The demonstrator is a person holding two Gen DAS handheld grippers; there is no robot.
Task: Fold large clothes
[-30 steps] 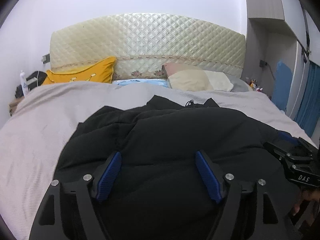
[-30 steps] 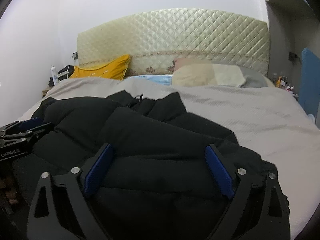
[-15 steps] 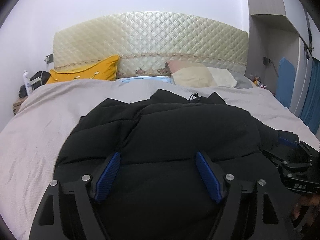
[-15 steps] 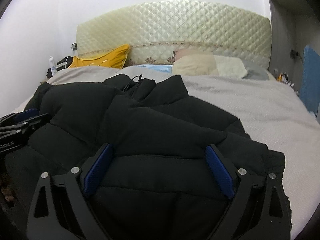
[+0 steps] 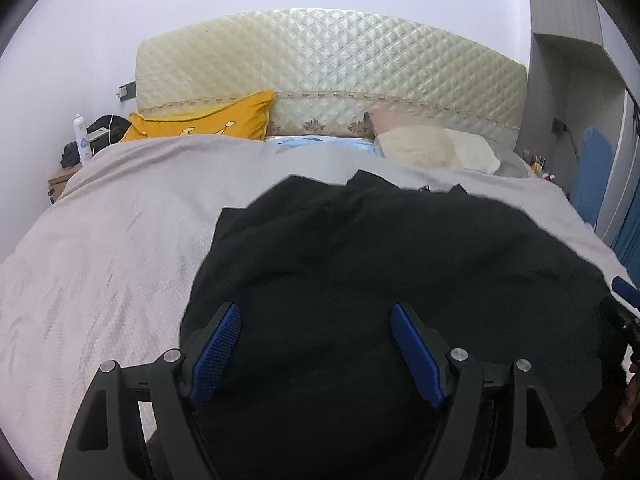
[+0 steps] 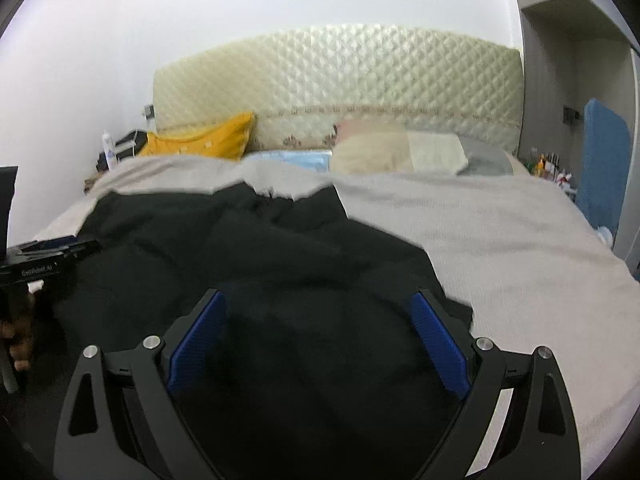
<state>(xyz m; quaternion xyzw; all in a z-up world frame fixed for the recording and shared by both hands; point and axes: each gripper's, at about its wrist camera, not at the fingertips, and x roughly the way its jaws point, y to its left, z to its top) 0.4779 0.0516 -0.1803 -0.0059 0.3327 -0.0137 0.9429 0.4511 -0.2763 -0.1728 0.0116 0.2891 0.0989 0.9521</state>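
A large black padded jacket (image 5: 392,264) lies bunched on the grey bed cover (image 5: 120,240), near the foot of the bed. It also shows in the right wrist view (image 6: 280,264). My left gripper (image 5: 316,320) is open, its blue pads (image 5: 218,344) spread wide over the jacket's near left part. My right gripper (image 6: 318,308) is open, its blue pads (image 6: 438,344) spread over the jacket's near right part. Each gripper shows at the edge of the other's view: the right one (image 5: 624,300), the left one (image 6: 44,258). Neither holds cloth that I can see.
A quilted cream headboard (image 5: 328,76) stands at the back, with a yellow pillow (image 5: 208,120) and cream pillows (image 5: 432,148) before it. A nightstand with a bottle (image 5: 80,136) stands at the left. A wardrobe (image 5: 576,92) and blue cloth (image 5: 592,176) are at the right.
Both grippers have pushed forward and risen with the view tilting down. The jacket has shifted and flattened, its far edge now lying closer to the pillows. Both jaws stay open.
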